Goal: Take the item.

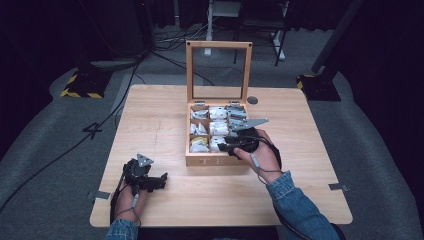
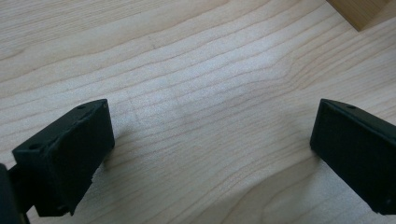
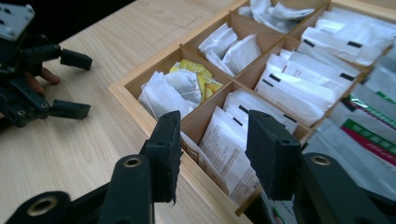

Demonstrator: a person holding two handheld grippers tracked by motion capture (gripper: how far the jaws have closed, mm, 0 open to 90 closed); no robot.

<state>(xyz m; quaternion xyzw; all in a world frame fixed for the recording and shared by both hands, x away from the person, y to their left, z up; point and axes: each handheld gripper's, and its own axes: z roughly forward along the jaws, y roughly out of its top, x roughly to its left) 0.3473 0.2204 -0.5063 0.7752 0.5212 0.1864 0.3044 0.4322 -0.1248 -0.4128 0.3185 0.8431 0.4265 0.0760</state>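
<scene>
In the front middle compartment of the wooden tea box (image 3: 126, 91) on the counter (image 1: 165, 200), a white sachet (image 3: 224, 144) stands between the half-open right hand-held gripper (image 3: 212, 154), not yet pinched, so closing comes next, while the left hand-held gripper (image 2: 210, 149) rests wide open.

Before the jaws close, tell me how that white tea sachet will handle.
The white tea sachet looks thin and flat, so probably light and floppy. Packed upright among others in the wooden box, it may drag neighbours along. Its paper looks matte, so probably not slippery.
</scene>
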